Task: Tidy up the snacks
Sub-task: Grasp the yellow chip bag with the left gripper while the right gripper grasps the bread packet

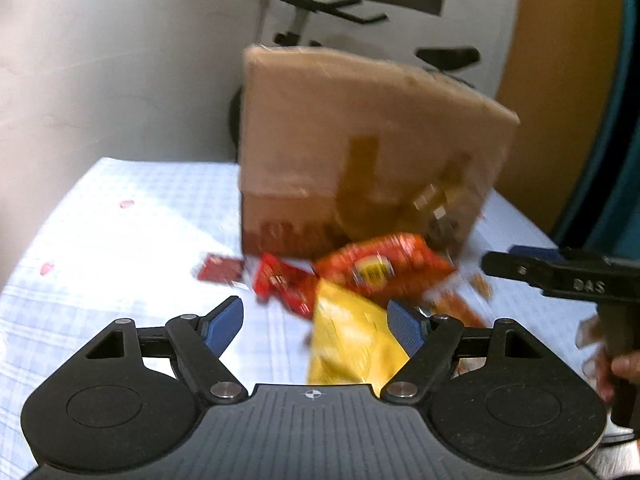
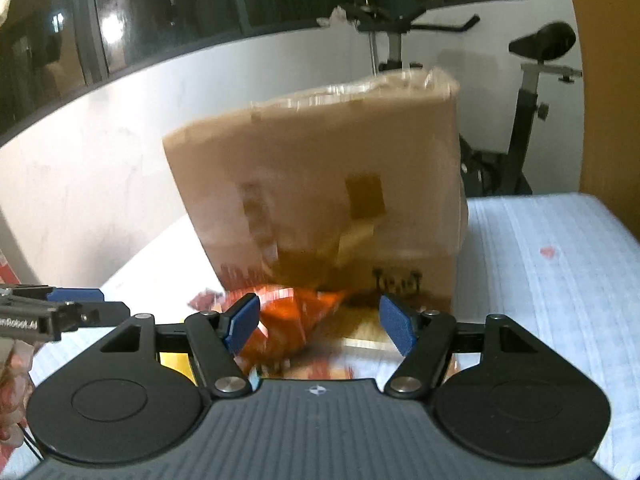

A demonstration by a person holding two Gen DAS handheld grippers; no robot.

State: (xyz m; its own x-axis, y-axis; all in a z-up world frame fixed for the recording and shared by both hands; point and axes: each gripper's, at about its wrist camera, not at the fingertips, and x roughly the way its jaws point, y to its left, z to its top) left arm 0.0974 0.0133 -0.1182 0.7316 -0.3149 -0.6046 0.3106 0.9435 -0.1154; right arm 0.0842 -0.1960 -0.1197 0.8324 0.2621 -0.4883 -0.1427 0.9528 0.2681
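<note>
A tall brown cardboard box (image 1: 360,152) stands on the pale checked worktop (image 1: 120,240), with an orange snack bag (image 1: 384,268), red packets (image 1: 280,284) and a yellow pouch (image 1: 352,340) spilled before it. The left claw (image 1: 316,320) and the right claw (image 2: 318,322) hang agape, gripping nothing.

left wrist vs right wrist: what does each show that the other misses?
Left wrist only: flat yellow snack bag, glossy red snack packet, small dark-red flat packet, and the open left gripper, holding nothing.

Right wrist only: dark window panes, and the open right gripper, also holding nothing.

Both: brown cardboard box standing on the pale blue checked tablecloth, orange snack bag at its foot, black exercise bike behind.
</note>
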